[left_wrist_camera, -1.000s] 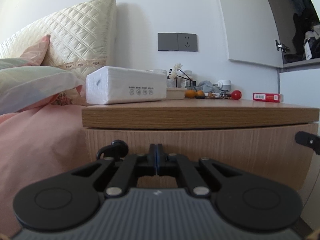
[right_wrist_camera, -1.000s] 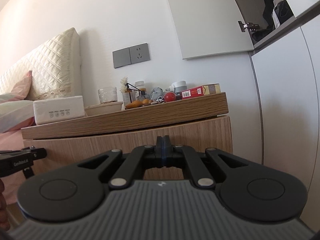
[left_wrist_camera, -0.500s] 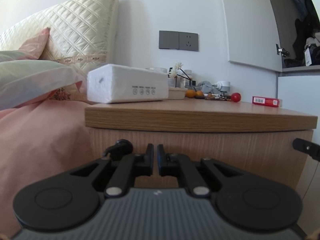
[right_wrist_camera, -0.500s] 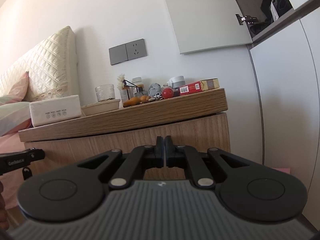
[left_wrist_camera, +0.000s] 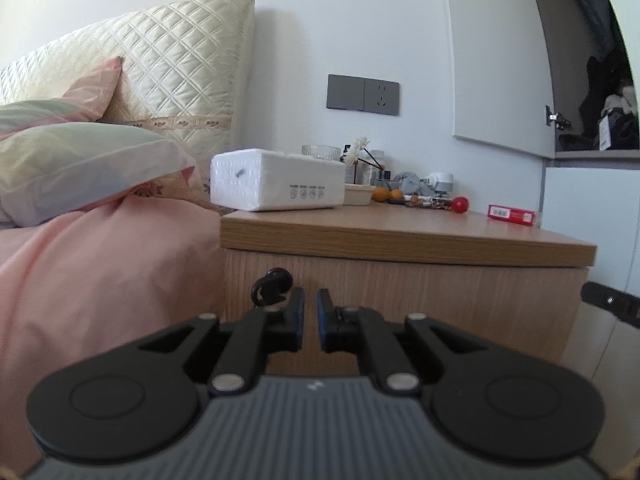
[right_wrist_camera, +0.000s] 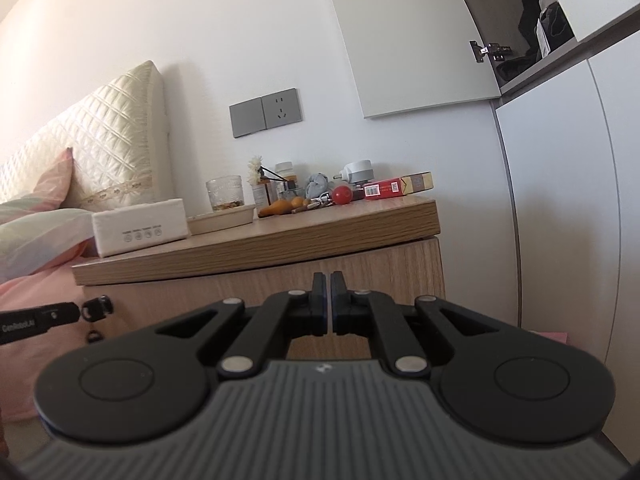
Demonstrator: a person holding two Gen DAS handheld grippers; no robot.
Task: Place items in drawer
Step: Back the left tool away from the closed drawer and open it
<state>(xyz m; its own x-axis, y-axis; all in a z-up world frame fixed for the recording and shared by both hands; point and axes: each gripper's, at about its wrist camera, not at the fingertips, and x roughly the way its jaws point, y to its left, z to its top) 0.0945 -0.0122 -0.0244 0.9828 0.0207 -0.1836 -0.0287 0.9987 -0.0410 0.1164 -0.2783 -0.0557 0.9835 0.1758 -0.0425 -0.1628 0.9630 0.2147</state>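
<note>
The left gripper (left_wrist_camera: 310, 312) hangs in front of the wooden nightstand (left_wrist_camera: 400, 236), its jaws a narrow gap apart and empty. The right gripper (right_wrist_camera: 330, 300) faces the same drawer front (right_wrist_camera: 360, 276) with its jaws a thin slit apart, holding nothing. The drawer is closed. A small black key-like piece (left_wrist_camera: 272, 285) sits at the drawer front near its left edge, just beside the left gripper's left finger; I cannot tell whether they touch.

On the nightstand top, a white tissue pack (left_wrist_camera: 278, 180) lies at the left rear corner, by the bed (left_wrist_camera: 100, 264). A shallow dish (right_wrist_camera: 222, 218) and a glass (right_wrist_camera: 225, 193) sit next to it. Along the back edge come small bottles (right_wrist_camera: 286, 178), orange fruit (right_wrist_camera: 282, 207), keys (right_wrist_camera: 318, 202), a grey cloth (right_wrist_camera: 318, 184), a white plug (right_wrist_camera: 358, 170) and a red ball (right_wrist_camera: 342, 194). A red box (right_wrist_camera: 396, 187) lies at the right rear corner.
</note>
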